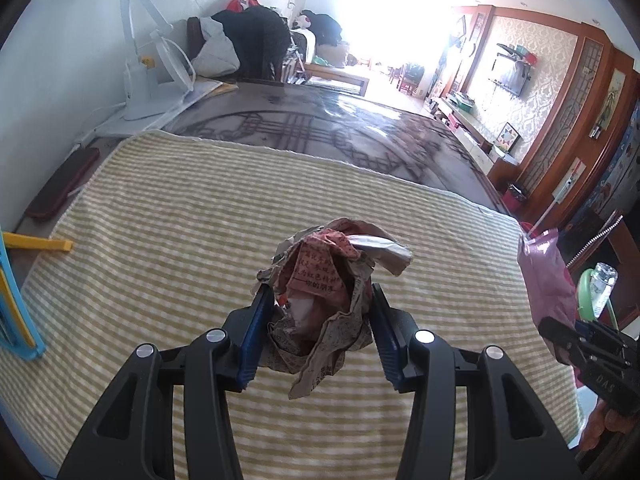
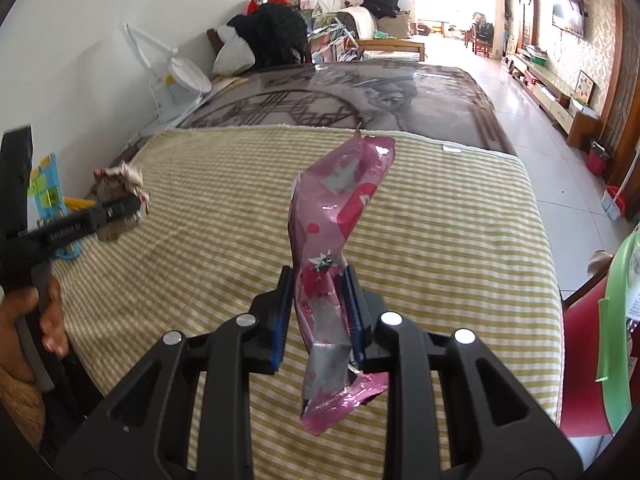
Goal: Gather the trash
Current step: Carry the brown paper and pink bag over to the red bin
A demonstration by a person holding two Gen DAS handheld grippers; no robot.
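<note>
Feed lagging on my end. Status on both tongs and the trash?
Left tongs shut on crumpled printed newspaper ball. Right tongs shut on pink foil snack wrapper. Both held above striped yellow blanket. Nothing blocking.

Blown-out window glare, fisheye-bent edges, sharp foreground

Striped cloth [image 1: 200, 208] over patterned table [image 1: 320, 128].

1. Paper wad [image 1: 324, 300]: crumpled newsprint with red-tinted print, bunched up loose, flaps sticking out toward 1 and 6 o'clock, mid-frame in the left view.
2. Wrapper [image 2: 336, 264]: shiny pink foil with silver patches, twisted, standing upright, top leaning to 1 o'clock.
</note>
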